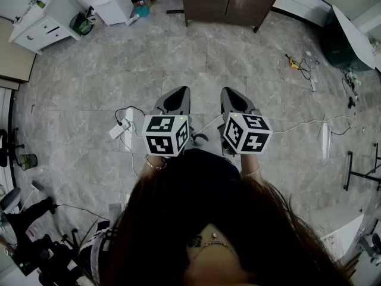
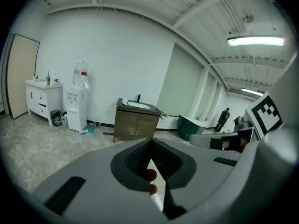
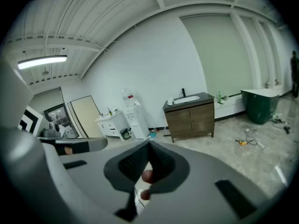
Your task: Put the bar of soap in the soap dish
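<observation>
We saw no soap or dish. Left hand-held gripper (image 1: pixel 177 94), right hand-held gripper (image 1: pixel 231 93) shut, empty; cabinet (image 1: pixel 226 2) lay well ahead, nearer right.

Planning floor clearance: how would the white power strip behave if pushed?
The power strip looks rigid and flat, so it would likely slide on the smooth tile floor, not roll. Its attached cables look floppy and would probably drag or snag.
</observation>
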The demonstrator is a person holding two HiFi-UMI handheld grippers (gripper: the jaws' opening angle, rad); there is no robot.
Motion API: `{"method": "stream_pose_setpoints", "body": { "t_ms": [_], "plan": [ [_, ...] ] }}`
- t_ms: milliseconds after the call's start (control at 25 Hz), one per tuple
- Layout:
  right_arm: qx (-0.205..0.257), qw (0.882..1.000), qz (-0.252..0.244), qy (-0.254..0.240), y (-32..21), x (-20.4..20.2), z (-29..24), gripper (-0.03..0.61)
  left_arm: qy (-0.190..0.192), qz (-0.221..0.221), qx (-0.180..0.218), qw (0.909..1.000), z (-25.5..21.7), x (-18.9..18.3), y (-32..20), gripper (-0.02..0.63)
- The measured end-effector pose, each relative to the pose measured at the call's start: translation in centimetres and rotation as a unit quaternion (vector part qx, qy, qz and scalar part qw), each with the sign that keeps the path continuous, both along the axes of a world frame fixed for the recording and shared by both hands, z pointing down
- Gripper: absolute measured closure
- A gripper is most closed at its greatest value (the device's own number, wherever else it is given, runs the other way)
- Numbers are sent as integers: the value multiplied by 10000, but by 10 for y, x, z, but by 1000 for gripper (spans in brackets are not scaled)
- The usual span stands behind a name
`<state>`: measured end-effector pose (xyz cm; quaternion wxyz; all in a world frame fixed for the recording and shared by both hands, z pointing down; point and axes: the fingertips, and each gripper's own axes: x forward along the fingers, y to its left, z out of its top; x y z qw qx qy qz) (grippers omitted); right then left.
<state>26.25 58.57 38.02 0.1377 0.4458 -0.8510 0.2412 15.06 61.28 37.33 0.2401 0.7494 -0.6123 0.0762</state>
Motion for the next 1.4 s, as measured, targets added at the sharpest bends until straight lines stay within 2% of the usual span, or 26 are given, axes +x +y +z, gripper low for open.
{"method": "stream_pose_setpoints", "body": {
  "t_ms": [120, 480, 720, 960, 1160, 1400],
  "plan": [
    [-90, 10000, 0, -28, 0, 0, 3, 563, -165, 41, -102, 9998, 6, 3, 2, 617],
    [-53, 10000, -46, -34, -18, -1, 7, 563, -185, 27, -205, 9996, 14, 3, -19, 617],
    [11, 9997, -176, -139, -44, 4, 7, 563, 11, -221, -257, 9994, 15, -1, -39, 617],
    [-41, 9985, -198, -499, -80, -3, 10, 563, -98, -305, -368, 9988, 22, -13, -64, 617],
    [-186, 9982, -260, -507, -122, -26, 23, 563, -92, -323, -449, 9984, 33, -35, -112, 617],
    [-217, 9983, -287, -453, -205, -62, 26, 563, 73, -190, -455, 9988, 38, -66, -209, 617]
  ]
}}
